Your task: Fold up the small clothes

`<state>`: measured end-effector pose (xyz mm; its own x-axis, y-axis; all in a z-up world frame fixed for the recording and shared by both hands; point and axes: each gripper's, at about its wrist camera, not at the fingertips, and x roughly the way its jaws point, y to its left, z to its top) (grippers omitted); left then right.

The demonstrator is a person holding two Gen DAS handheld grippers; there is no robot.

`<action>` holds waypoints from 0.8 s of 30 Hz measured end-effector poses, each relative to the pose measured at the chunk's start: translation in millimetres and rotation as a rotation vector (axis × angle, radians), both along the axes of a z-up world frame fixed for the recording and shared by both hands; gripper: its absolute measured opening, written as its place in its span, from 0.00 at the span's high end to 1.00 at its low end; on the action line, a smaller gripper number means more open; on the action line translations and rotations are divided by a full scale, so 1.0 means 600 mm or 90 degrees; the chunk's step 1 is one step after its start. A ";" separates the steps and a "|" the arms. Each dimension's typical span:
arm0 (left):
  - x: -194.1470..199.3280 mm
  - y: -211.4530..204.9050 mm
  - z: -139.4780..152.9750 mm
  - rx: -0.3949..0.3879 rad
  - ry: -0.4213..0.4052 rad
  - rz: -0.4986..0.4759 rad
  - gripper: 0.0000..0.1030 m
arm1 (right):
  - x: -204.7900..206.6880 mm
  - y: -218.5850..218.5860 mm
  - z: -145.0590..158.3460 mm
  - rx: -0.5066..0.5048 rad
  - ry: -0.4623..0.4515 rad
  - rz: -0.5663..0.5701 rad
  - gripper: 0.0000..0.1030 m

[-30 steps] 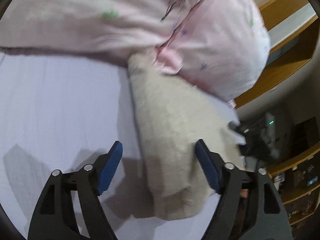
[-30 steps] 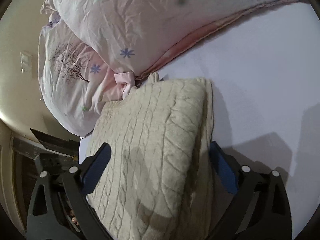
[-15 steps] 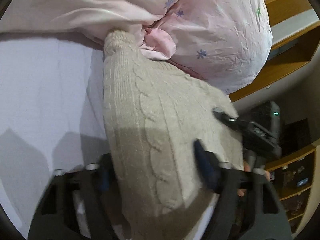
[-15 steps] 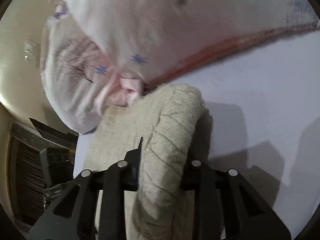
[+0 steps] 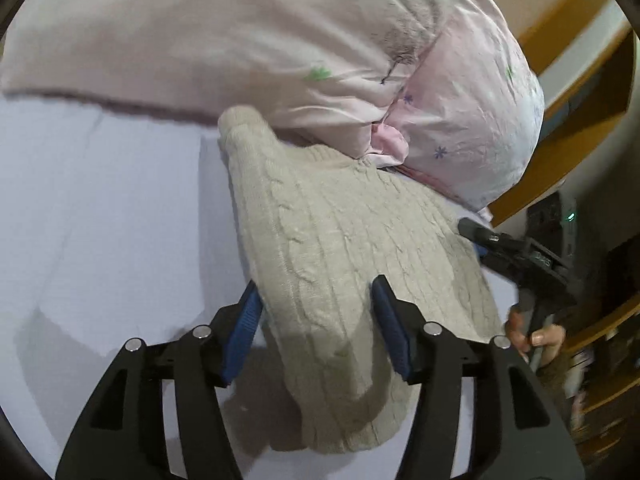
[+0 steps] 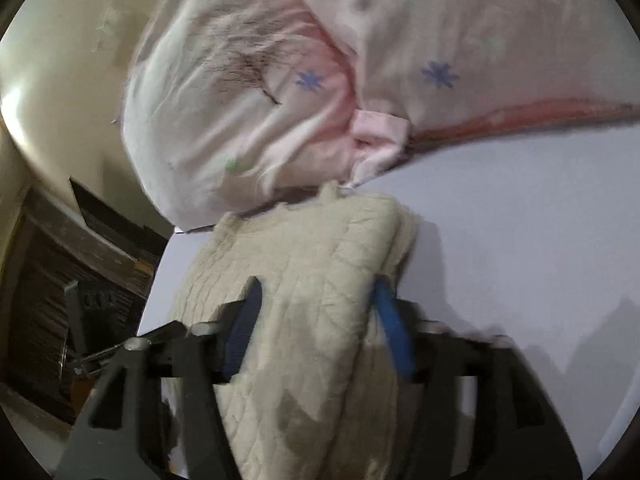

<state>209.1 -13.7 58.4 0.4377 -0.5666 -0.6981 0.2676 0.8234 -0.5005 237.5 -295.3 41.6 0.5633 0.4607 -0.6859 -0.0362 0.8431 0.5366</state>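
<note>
**Both grippers have hold of the little sweater**

A second ago both grippers were wide open around the cream cable-knit sweater [image 5: 340, 264]. Now the left gripper [image 5: 316, 320] has its blue pads pressed into the near end of the knit, with a thick fold bunched between them. The right gripper [image 6: 316, 320] has also come in and squeezes its own bunch of the sweater [image 6: 320, 280]. That picture is a bit blurry, so I think it is moving. This looks like the start of a lift, to fold the sweater again or carry it away. I can't say how many folds are left.

The sweater lies on the pale bed sheet [image 5: 100, 220]. Its far end touches the pink pillows [image 5: 280, 40] with small blue flowers.

Those pillows could get in the way, since there is little room past the far end. On the right, the sweater sits close to the edge of the bed, and wooden shelves [image 5: 580, 60] stand beyond it. A pull that way could drag it off the sheet.
</note>
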 end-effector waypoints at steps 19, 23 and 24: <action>-0.229 -0.006 -0.002 0.211 -0.075 0.065 0.02 | -0.270 0.084 0.015 -0.178 0.008 -0.101 0.02; -0.223 -0.033 -0.032 0.274 -0.044 0.096 0.02 | -0.266 0.139 -0.030 -0.287 0.035 -0.087 0.02; -0.220 -0.035 -0.035 0.283 -0.045 0.106 0.02 | -0.265 0.149 -0.034 -0.309 0.030 -0.086 0.02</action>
<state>77.0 -35.0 37.2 0.5522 -0.1385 -0.8221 0.1344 0.9880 -0.0762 78.8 -205.9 21.1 0.5595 0.0073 -0.8288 0.1057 0.9912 0.0801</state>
